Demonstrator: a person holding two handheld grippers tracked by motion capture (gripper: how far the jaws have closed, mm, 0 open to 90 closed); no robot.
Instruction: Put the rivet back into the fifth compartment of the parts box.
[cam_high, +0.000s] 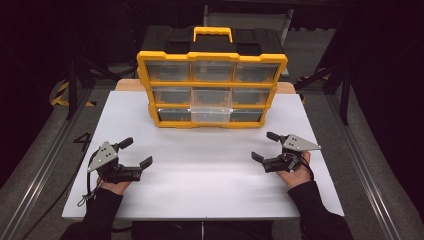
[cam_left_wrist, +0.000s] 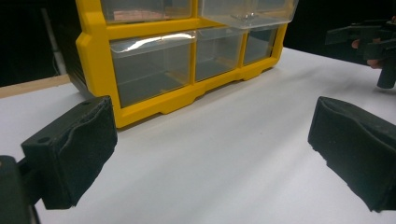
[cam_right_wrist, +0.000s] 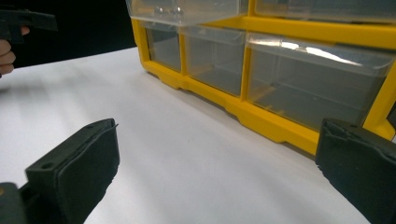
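Left hand-held gripper (cam_high: 135, 153) and right hand-held gripper (cam_high: 261, 146) rest low on the white worktop (cam_high: 205, 170), jaws wide, holding nothing. Beyond them stands the yellow drawer organizer (cam_high: 212, 75), its middle clear drawer (cam_high: 211, 106) pulled partly out. Judged step: approach. The next move calls for reaching forward to that protruding drawer.

Left gripper (cam_high: 136, 152) and right gripper (cam_high: 263, 146) rest low, jaws spread wide.
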